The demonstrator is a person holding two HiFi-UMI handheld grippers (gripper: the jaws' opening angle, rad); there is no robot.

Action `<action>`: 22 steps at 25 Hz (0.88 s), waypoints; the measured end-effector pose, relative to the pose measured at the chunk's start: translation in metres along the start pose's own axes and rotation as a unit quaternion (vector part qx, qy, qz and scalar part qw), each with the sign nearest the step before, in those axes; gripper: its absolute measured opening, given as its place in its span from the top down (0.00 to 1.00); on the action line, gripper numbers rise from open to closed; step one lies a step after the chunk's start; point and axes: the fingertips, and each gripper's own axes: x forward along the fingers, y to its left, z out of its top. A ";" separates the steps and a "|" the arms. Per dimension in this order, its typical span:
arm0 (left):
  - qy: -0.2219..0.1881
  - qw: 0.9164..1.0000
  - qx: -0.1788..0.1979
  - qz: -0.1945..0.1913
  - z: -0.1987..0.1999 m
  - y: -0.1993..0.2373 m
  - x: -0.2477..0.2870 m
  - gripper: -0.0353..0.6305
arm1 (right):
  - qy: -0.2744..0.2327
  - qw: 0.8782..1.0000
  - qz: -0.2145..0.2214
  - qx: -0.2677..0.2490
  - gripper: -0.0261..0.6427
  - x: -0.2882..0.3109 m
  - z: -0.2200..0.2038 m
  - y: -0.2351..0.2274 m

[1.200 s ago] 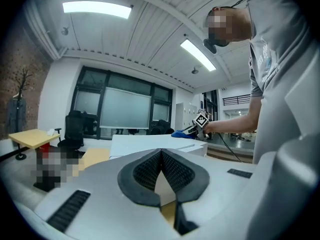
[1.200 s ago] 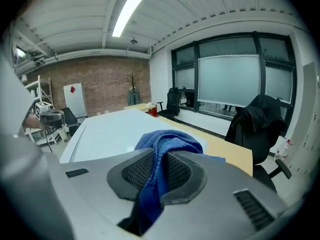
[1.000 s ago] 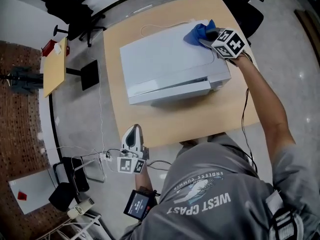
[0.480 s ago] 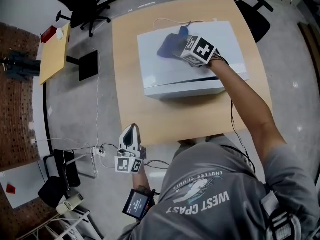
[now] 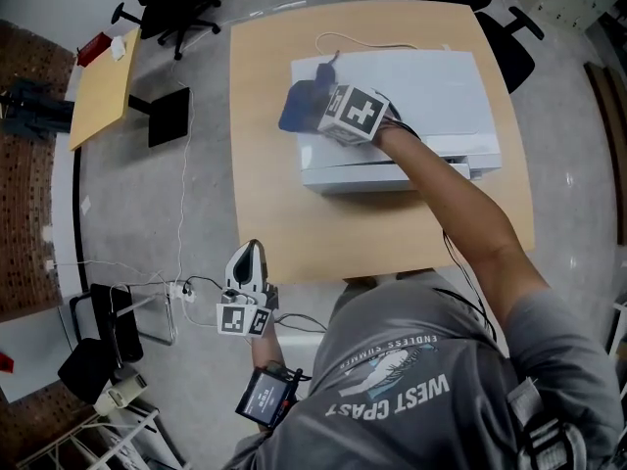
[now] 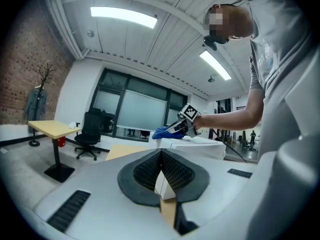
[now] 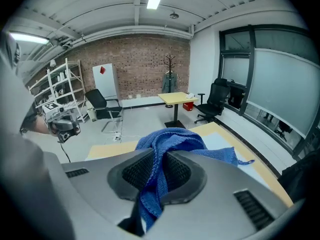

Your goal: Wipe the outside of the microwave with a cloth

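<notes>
An office with a pale grey floor and a red brick wall. In the middle stands a light wooden table (image 5: 265, 174), and on it the boxy white microwave (image 5: 431, 81), its thin white cable (image 5: 338, 37) trailing across the tabletop behind it. A smaller yellow-topped side table (image 5: 98, 91) and black swivel chairs (image 5: 162, 3) stand well apart from the work.

The right gripper (image 5: 315, 112) is clamped on a crumpled blue knitted cloth (image 5: 297, 106), with the fabric bunched between its jaws and spilling out in front of them. It presses the cloth on the top panel of the microwave, right at the left-hand edge, where part of the cloth hangs past the edge.

A second ago the cloth sat at the far right back corner of the top. Half a second ago it was near the middle, and now it is at the left end — one full sweep across the back strip of the top panel. I judge the wiping to be well under way but far from done: the nearer part of the top, the sides and the door front probably remain.

The left gripper (image 5: 249, 255) hangs low beside the person's hip, off the table, its jaws pressed together on nothing — it has not shifted and plays no part in the stroke.
</notes>
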 end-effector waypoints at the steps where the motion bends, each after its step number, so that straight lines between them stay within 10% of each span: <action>1: 0.000 1.000 -0.001 -0.003 -0.001 0.002 0.002 0.91 | 0.004 1.000 0.002 0.002 0.87 0.001 0.001 0.002; 10: 0.035 0.987 0.061 -0.147 0.021 -0.010 0.049 0.91 | -0.076 0.996 0.026 0.046 0.87 -0.025 0.030 0.017; 19: -0.023 0.970 0.072 -0.232 0.104 -0.028 0.123 0.91 | -0.232 0.962 0.092 0.114 0.87 -0.082 0.095 0.060; 22: -0.040 0.968 0.025 -0.248 0.123 -0.037 0.148 0.51 | -0.243 0.958 0.095 0.118 0.87 -0.087 0.101 0.064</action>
